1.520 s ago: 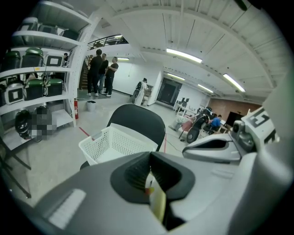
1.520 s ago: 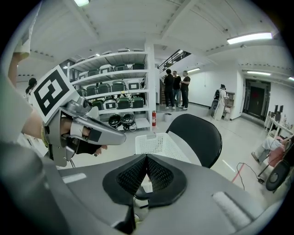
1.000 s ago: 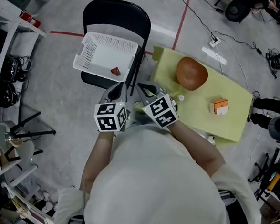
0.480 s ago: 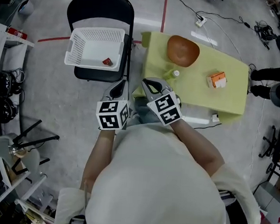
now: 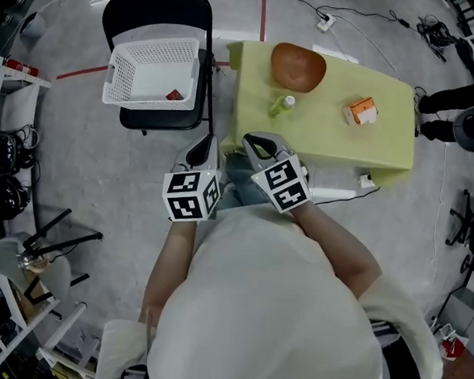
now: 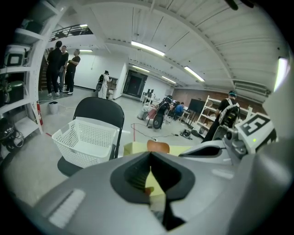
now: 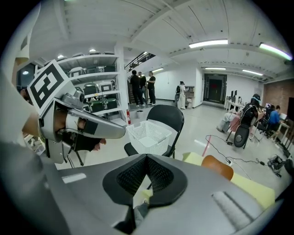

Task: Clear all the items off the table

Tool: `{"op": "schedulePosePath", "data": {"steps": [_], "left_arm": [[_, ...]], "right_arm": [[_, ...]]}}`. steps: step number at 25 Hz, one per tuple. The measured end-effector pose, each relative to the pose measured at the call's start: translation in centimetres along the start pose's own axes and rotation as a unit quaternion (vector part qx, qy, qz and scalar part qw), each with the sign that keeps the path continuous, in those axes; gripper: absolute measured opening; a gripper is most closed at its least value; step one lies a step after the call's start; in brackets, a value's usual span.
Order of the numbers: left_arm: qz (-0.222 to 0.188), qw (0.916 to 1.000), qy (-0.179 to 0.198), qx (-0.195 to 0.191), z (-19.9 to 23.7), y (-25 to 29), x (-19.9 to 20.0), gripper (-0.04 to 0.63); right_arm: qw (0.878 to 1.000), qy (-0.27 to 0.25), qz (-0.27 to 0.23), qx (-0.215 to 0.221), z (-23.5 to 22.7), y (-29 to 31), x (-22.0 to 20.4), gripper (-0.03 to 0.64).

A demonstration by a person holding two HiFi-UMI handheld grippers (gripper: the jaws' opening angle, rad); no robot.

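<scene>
Head view looks down on the person's pale top, which fills the bottom half and hides the floor under it. The left claw [image 5: 202, 148] and the right claw [image 5: 255, 141] sit side by side in the middle. Both are clenched on nothing, and their own views show the pads pressed together. In the left gripper view the claw's grey body hides most of the table [image 5: 387, 130]. Only a strip of yellow cloth and the top of the brown bowl [image 5: 297, 66] peek over it. A small red thing [image 5: 173, 95] lies in the white basket [image 5: 149, 53] on the black chair [image 5: 152, 9] at 11 o'clock. It is too small to name.

A second ago the table sat slanted at 2 o'clock. Now it lies near the top, from 12 to 2 o'clock, and looks straighter. The little green bottle [image 5: 281, 107] was just beside the right claw's marker cube then, and now it is well apart from it. Both claws were clenched then too.

The bowl sits near the table's far edge, open side up. The bottle is near it, toward 6 o'clock, with its white cap pointing to 1 o'clock. Whether it stands or lies cannot be told. The orange box [image 5: 361, 111] is at 3 o'clock from the bottle, and its long side runs from 8 to 2 o'clock.
</scene>
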State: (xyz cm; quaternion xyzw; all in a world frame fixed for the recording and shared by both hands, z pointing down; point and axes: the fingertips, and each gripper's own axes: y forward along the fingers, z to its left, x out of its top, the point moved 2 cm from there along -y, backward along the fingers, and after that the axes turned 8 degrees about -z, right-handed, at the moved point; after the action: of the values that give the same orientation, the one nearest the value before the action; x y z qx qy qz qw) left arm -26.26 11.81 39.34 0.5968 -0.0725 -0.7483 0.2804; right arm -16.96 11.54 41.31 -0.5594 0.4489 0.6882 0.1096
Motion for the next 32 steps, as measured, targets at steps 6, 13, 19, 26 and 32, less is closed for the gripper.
{"op": "schedulePosePath", "data": {"steps": [6,13,19,26,32], "left_arm": [[0.012,0.9998,0.006,-0.017,-1.6,-0.6,-1.2,0.009],[0.019,0.9985,0.022,-0.046,-4.8,-0.2,-1.6,0.010],[0.023,0.9968,0.038,-0.067,-7.6,1.2,-1.7,0.010],[0.023,0.9980,0.030,-0.051,-10.6,3.5,-2.0,0.010],[0.024,0.9985,0.024,-0.042,-14.5,5.8,-2.3,0.010]], "right_arm": [[1.000,0.012,0.003,-0.022,-0.1,-2.4,-1.3,0.000],[0.998,0.033,0.004,-0.051,-1.2,-5.1,-2.8,0.000],[0.997,0.035,0.000,-0.064,-3.3,-6.5,-3.6,0.000],[0.997,0.036,0.004,-0.074,-7.9,-9.3,-5.4,0.000],[0.997,0.023,0.009,-0.075,-12.3,-12.2,-7.0,0.000]]}}
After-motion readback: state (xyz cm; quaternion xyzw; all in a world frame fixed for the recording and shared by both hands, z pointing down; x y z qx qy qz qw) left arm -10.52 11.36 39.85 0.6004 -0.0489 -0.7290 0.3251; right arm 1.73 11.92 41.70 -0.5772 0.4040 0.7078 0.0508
